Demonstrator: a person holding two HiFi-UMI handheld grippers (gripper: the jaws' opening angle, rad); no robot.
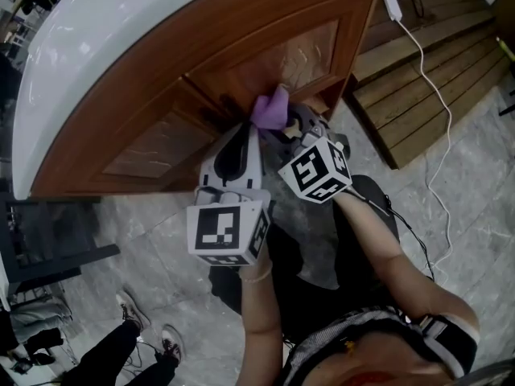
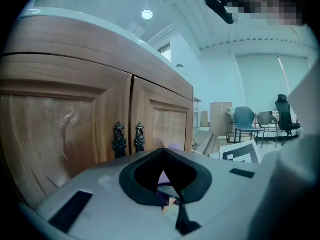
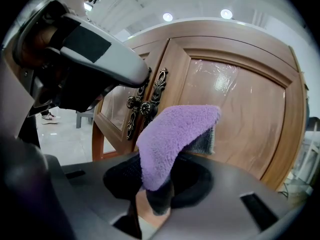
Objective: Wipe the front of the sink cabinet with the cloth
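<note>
Item: sink cabinet (image 1: pixel 161 95), curved wooden front with two panelled doors under a white countertop (image 1: pixel 88 39), filling the upper left of the head view. Ornate dark door handles (image 3: pixel 145 104) sat paired at the seam between the doors. Cloth (image 3: pixel 175 134), purple and fleecy, was clamped in the right gripper (image 1: pixel 291 127). It folded over the jaw tips and sat centre frame in the right gripper view, just in front of the right-hand door panel (image 3: pixel 240 114); contact with the wood could not be confirmed. Left gripper (image 1: pixel 240 135) was held just left of the cloth and pointed at the same doors, its jaws drawn together on nothing. White cable (image 1: pixel 430 95) trailed over the wooden planks (image 1: pixel 434 63) at upper right. Handling note, as judgement: wiping appeared about to start or barely under way. The folded face would be best pressed flat to the panel and swept along the grain in overlapping passes. The raised mouldings and the handles looked likely to snag the loose edge. The idle left gripper would be better kept out of the stroke.
</note>
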